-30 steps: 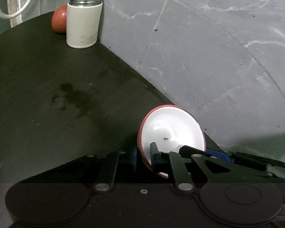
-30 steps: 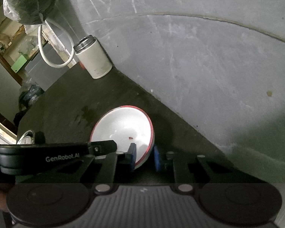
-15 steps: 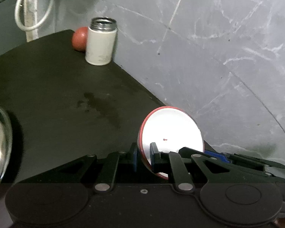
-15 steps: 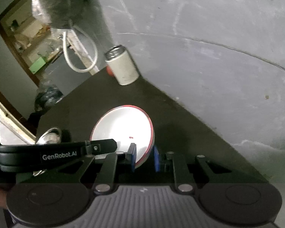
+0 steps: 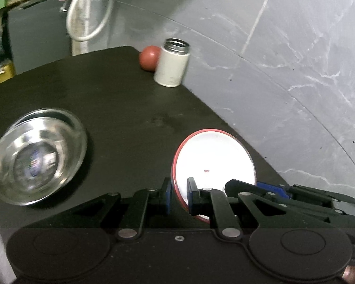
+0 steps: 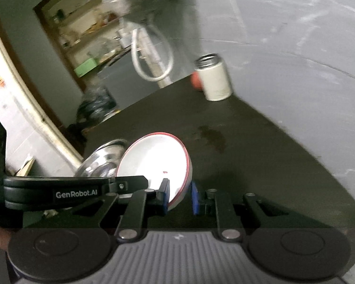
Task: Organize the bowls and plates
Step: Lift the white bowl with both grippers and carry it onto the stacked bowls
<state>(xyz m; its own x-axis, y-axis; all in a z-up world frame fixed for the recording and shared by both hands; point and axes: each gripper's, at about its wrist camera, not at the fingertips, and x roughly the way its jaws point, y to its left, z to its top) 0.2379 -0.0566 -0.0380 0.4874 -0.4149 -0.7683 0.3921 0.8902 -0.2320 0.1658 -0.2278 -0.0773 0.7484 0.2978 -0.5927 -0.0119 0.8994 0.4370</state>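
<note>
Over dark table (image 5: 120, 108), both grippers (image 5: 178, 195) (image 6: 180, 197) clamping tilted white bowl (image 5: 213, 156), lower rim hidden, steel bowl (image 5: 33, 156) blurred.

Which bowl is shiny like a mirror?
The steel bowl sitting on the black table. The other one, the white bowl with a red rim, is dull and pinched by both grippers.

The dark worktop (image 5: 120, 108) runs along a grey marbled wall. At its far corner by the wall stands a white open-topped canister (image 5: 172, 66), a red ball (image 5: 148, 58) touching behind it. A steel bowl (image 5: 35, 156) sits near the left edge. A dark stain (image 6: 211, 136) marks the middle.
</note>
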